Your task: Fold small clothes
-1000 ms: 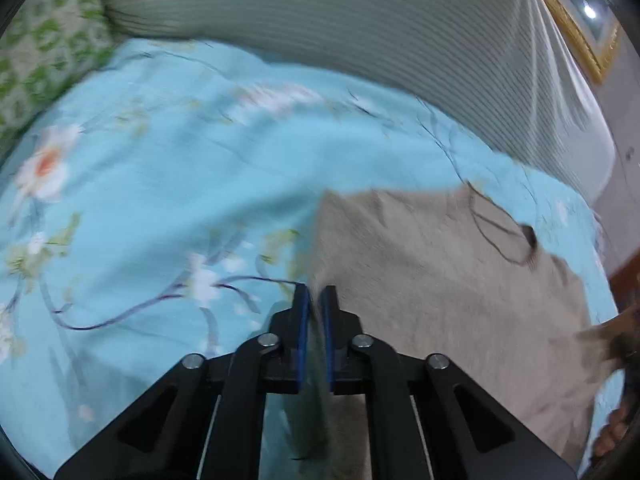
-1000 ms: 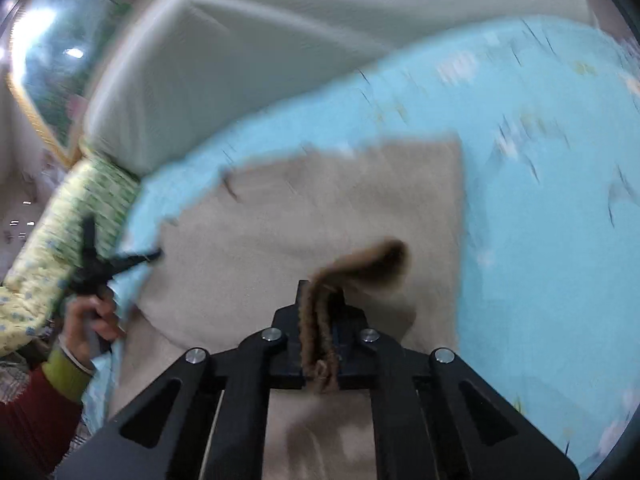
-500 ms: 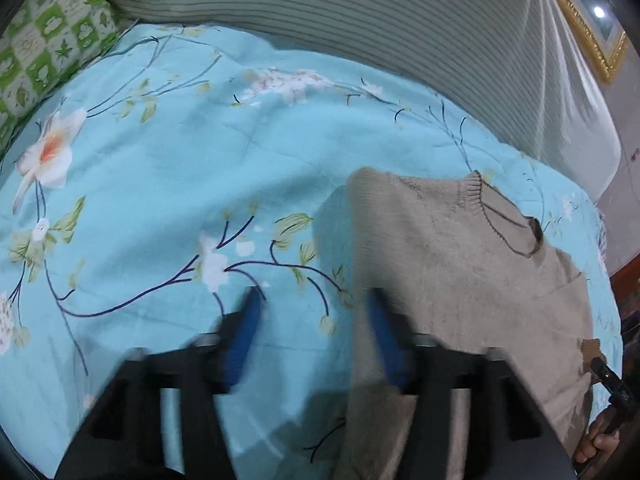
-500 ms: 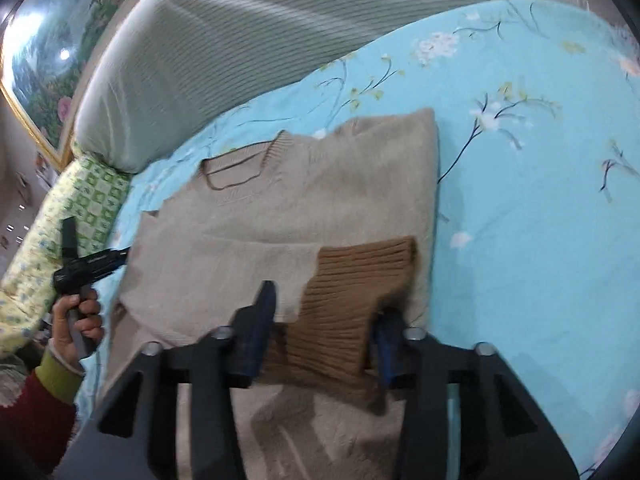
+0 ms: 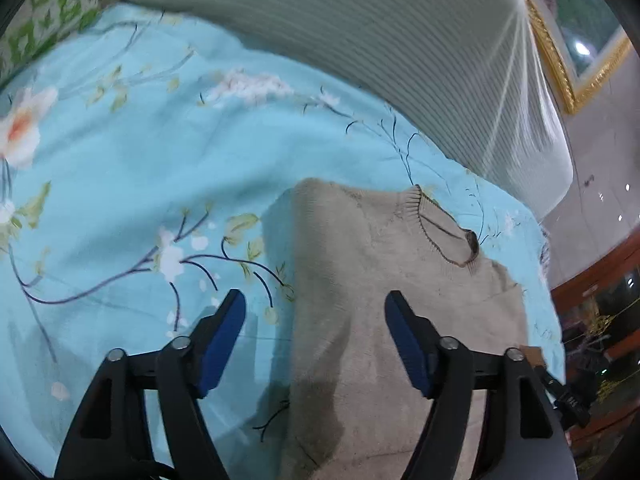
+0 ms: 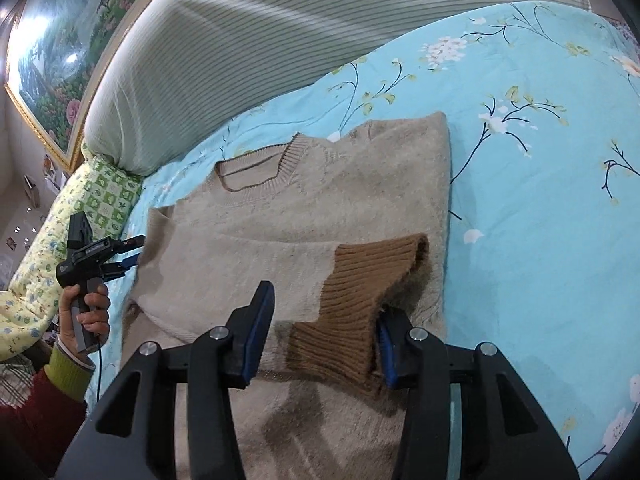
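A beige knit sweater (image 6: pixel 320 200) lies flat on the blue floral bedsheet (image 6: pixel 540 160), neck toward the headboard. Its right sleeve is folded across the body, with the brown ribbed cuff (image 6: pixel 360 300) on top. My right gripper (image 6: pixel 324 328) is open, its jaws on either side of the cuff. In the left wrist view the sweater (image 5: pixel 380 300) has a straight folded left edge. My left gripper (image 5: pixel 316 332) is open above that edge, holding nothing. It also shows in the right wrist view (image 6: pixel 132 252), by the sweater's left shoulder.
A grey striped headboard cushion (image 6: pixel 280 40) runs along the back of the bed. A green patterned pillow (image 6: pixel 92 200) lies at the left. A gold-framed painting (image 6: pixel 60 60) hangs on the wall behind. The sheet (image 5: pixel 120 200) spreads left of the sweater.
Both grippers opened. The left let go of the sweater's folded edge. The right let go of the brown cuff, which now lies on the sweater body.
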Demonstrator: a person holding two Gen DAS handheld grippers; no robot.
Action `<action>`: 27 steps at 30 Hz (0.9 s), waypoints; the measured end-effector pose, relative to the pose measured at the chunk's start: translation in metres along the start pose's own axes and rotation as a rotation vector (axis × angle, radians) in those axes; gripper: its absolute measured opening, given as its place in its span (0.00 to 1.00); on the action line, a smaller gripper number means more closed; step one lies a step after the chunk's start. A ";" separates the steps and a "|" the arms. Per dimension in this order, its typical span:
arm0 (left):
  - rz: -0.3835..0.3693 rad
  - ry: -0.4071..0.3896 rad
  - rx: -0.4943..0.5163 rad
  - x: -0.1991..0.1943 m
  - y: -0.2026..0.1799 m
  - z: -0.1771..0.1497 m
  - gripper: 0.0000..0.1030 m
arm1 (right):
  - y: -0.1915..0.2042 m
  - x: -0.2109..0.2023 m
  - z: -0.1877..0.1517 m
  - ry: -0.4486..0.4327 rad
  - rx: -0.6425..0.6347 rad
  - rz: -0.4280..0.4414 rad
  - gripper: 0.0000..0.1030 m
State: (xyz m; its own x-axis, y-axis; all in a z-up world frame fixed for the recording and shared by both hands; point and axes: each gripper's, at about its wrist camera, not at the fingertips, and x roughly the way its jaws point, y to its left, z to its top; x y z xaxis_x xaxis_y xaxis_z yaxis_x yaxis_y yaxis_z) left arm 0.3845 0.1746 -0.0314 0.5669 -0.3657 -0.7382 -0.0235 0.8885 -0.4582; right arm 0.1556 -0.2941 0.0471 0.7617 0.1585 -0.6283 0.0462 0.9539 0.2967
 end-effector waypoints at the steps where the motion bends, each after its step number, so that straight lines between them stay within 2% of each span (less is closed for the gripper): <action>1: 0.003 -0.005 0.002 -0.001 0.000 0.000 0.73 | 0.000 -0.001 0.000 -0.002 -0.001 0.005 0.46; 2: -0.002 -0.007 0.004 0.002 -0.002 0.001 0.74 | 0.001 -0.002 0.000 -0.001 -0.003 0.005 0.46; 5: 0.074 0.047 0.028 0.028 -0.009 0.008 0.73 | 0.004 0.001 0.000 0.001 -0.020 0.005 0.46; 7: 0.090 0.083 0.071 0.046 -0.018 0.012 0.62 | 0.008 0.006 0.001 0.007 -0.033 -0.009 0.46; 8: 0.097 0.090 0.093 0.050 -0.021 0.010 0.36 | 0.008 0.007 0.001 0.008 -0.031 -0.012 0.46; 9: 0.095 0.095 0.120 0.055 -0.026 0.009 0.14 | 0.010 0.008 0.002 0.008 -0.031 -0.011 0.43; 11: 0.110 0.059 0.129 0.053 -0.029 0.008 0.08 | 0.014 0.011 0.005 0.008 -0.042 -0.020 0.23; 12: 0.121 0.019 0.131 0.045 -0.030 0.007 0.06 | 0.018 0.010 0.011 0.000 -0.055 -0.024 0.07; 14: 0.122 -0.035 0.108 0.034 -0.025 0.006 0.06 | 0.026 -0.001 0.022 -0.074 -0.074 0.009 0.06; 16: 0.135 -0.048 0.085 0.030 -0.016 0.006 0.06 | 0.032 -0.018 0.034 -0.177 -0.090 0.057 0.06; 17: 0.136 -0.043 0.072 0.031 -0.011 0.006 0.06 | 0.032 -0.019 0.037 -0.189 -0.096 0.049 0.06; 19: 0.129 -0.035 0.060 0.037 -0.005 0.005 0.06 | 0.024 -0.006 0.039 -0.144 -0.090 -0.026 0.06; 21: 0.133 -0.029 0.069 0.040 -0.005 0.003 0.07 | 0.012 0.009 0.032 -0.071 -0.060 -0.074 0.07; 23: 0.143 -0.026 0.073 0.036 -0.005 0.002 0.10 | 0.000 0.025 0.019 0.030 -0.045 -0.170 0.09; 24: 0.154 -0.018 0.076 0.031 -0.005 0.000 0.12 | -0.003 0.025 0.014 0.042 -0.035 -0.193 0.11; 26: 0.184 -0.015 0.090 0.016 -0.006 -0.008 0.18 | -0.008 0.012 0.002 0.024 0.001 -0.177 0.15; 27: 0.195 -0.014 0.094 0.010 -0.008 -0.013 0.19 | -0.007 0.002 -0.002 0.007 0.007 -0.174 0.22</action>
State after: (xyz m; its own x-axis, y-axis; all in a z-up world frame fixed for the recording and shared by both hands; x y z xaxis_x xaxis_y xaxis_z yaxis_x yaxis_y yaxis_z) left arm 0.3798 0.1598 -0.0414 0.5708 -0.1808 -0.8009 -0.0571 0.9644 -0.2584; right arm 0.1550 -0.3003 0.0420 0.7371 -0.0072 -0.6758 0.1814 0.9654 0.1875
